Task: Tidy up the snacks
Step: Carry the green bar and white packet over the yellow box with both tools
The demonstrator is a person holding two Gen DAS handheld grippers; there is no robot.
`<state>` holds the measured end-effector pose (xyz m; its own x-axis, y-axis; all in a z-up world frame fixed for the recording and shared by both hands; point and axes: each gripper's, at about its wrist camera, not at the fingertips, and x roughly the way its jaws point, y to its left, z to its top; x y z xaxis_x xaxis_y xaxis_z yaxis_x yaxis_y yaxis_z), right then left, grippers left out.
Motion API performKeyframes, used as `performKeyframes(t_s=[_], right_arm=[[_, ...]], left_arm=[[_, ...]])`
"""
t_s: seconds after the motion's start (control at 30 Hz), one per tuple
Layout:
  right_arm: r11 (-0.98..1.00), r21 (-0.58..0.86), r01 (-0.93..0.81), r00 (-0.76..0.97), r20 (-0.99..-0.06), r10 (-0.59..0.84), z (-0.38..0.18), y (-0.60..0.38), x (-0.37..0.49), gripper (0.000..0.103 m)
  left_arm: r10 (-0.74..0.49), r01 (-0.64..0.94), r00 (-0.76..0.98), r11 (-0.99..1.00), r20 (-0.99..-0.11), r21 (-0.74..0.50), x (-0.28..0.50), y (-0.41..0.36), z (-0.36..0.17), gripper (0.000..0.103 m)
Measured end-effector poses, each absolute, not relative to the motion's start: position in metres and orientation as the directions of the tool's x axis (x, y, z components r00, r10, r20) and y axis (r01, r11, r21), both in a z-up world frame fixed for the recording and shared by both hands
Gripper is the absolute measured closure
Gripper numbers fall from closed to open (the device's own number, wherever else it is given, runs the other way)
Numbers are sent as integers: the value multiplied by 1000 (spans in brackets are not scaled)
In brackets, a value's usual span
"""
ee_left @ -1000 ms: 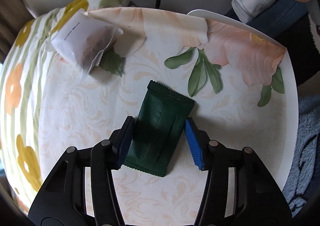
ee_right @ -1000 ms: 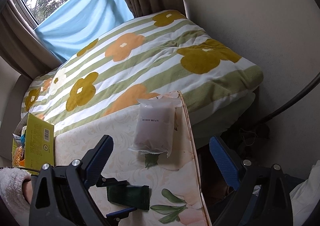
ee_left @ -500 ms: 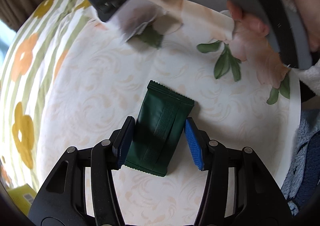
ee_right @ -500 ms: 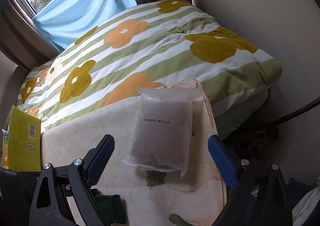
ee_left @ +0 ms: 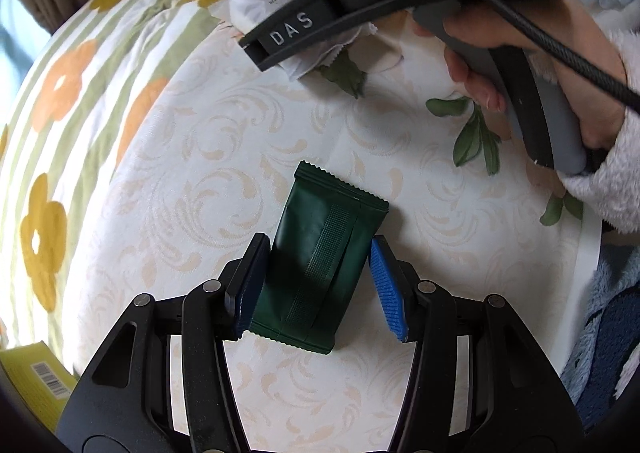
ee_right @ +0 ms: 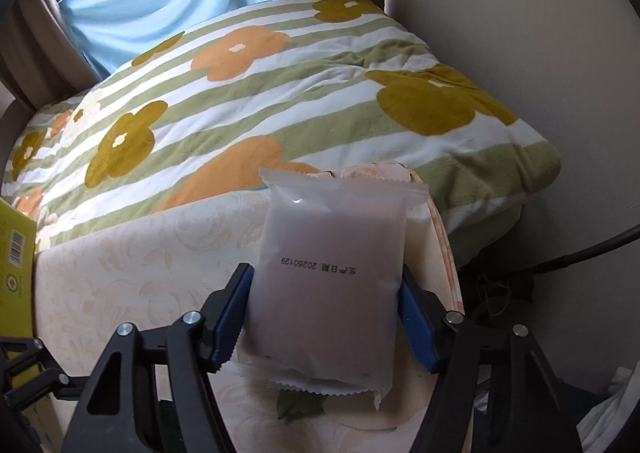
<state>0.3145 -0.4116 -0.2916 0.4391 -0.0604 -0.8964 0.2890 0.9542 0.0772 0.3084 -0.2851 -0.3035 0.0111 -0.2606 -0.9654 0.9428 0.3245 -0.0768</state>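
Item 1 — left tongs (ee_left: 316,285), seen at the lower centre of the left wrist view. The blue pads are set against both long sides of a dark green snack packet (ee_left: 320,273), which is gripped between them. The packet lies flat on the table (ee_left: 192,181), its serrated upper end pointing toward the upper right of the frame.

Item 2 — right tongs (ee_right: 326,317), seen at the lower centre of the right wrist view. The pads are closed onto the two long edges of a translucent white snack packet (ee_right: 332,285), which is held with its printed date line reading upside down. The packet is located at the far corner of the table, its crimped lower edge near the bottom of the frame. In the left wrist view the same packet (ee_left: 264,5) is partly covered by the black body of the right tool, at the upper centre; the person's right hand (ee_left: 520,65) is wrapped around the handle at the upper right.

Item 3 — surroundings. The table is covered by a cream cloth with a floral print. A bed with a green-striped flowered blanket (ee_right: 248,93) is seen beyond it. A yellow-green box (ee_right: 14,245) with a barcode is cut off at the left edge of the frame.
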Motion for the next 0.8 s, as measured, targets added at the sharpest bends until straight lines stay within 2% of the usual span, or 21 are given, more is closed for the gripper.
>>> performKeyframes(t_s=[0.4, 0.57, 0.8], right_arm=[[948, 124, 292, 491, -870, -37, -259, -412, 283, 43], [956, 133, 262, 527, -849, -27, -221, -411, 270, 43], [979, 154, 133, 587, -808, 47, -155, -392, 261, 43]], left_arm=[[-304, 897, 35, 430, -952, -104, 320, -285, -281, 55], [-349, 843, 88, 524, -933, -117, 325, -277, -248, 55], [-415, 714, 258, 690, -872, -117, 326, -250, -174, 55]])
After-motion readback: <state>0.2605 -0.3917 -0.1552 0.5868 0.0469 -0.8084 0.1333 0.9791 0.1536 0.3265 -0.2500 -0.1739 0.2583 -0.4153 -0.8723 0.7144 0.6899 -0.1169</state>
